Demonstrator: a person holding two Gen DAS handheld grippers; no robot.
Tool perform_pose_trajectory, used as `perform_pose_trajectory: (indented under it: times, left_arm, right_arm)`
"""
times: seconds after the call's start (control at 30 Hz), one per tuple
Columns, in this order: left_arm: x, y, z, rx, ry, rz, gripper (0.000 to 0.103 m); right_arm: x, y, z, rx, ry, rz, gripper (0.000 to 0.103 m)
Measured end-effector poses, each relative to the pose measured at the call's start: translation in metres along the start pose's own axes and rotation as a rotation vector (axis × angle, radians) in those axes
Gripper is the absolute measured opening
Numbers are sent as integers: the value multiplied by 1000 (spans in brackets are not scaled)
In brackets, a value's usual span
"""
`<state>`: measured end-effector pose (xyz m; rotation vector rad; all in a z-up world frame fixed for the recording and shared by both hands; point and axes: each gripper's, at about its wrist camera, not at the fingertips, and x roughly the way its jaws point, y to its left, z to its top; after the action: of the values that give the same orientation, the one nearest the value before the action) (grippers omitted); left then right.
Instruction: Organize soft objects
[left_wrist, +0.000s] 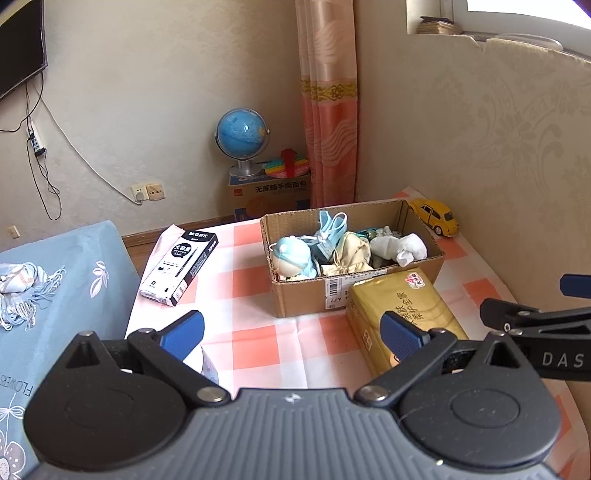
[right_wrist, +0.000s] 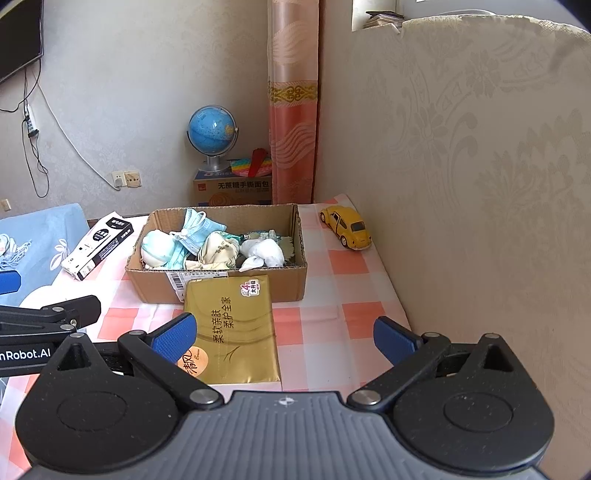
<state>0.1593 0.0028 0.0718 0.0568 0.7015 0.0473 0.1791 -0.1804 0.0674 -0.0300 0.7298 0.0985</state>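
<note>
A cardboard box (left_wrist: 436, 245) (right_wrist: 301, 240) stands on the checked cloth and holds soft things: a blue face mask (left_wrist: 330, 225) (right_wrist: 194, 225), a pale blue plush (left_wrist: 291, 256) (right_wrist: 157, 247), a cream pouch (left_wrist: 351, 251) (right_wrist: 218, 249) and white socks (left_wrist: 400, 247) (right_wrist: 267, 253). A gold tissue pack (left_wrist: 402, 314) (right_wrist: 232, 325) lies in front of the box. A fringed scarf (left_wrist: 22, 288) lies on the blue surface at the left. My left gripper (left_wrist: 291, 334) is open and empty, short of the box. My right gripper (right_wrist: 284, 334) is open and empty over the tissue pack's near end.
A black-and-white pen box (left_wrist: 181, 266) (right_wrist: 98, 247) lies left of the cardboard box. A yellow toy car (left_wrist: 436, 216) (right_wrist: 347, 227) sits by the wall (right_wrist: 480, 184) on the right. A globe (left_wrist: 242, 136) on a carton (left_wrist: 269, 197) stands behind the table.
</note>
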Motion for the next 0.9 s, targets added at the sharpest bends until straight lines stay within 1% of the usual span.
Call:
perform_pose_trajectory:
  times: [0.9]
  left_arm:
    - [-3, -1, 1, 3, -10, 11, 101]
  right_arm:
    - [-4, 0, -2, -4, -4, 0, 103]
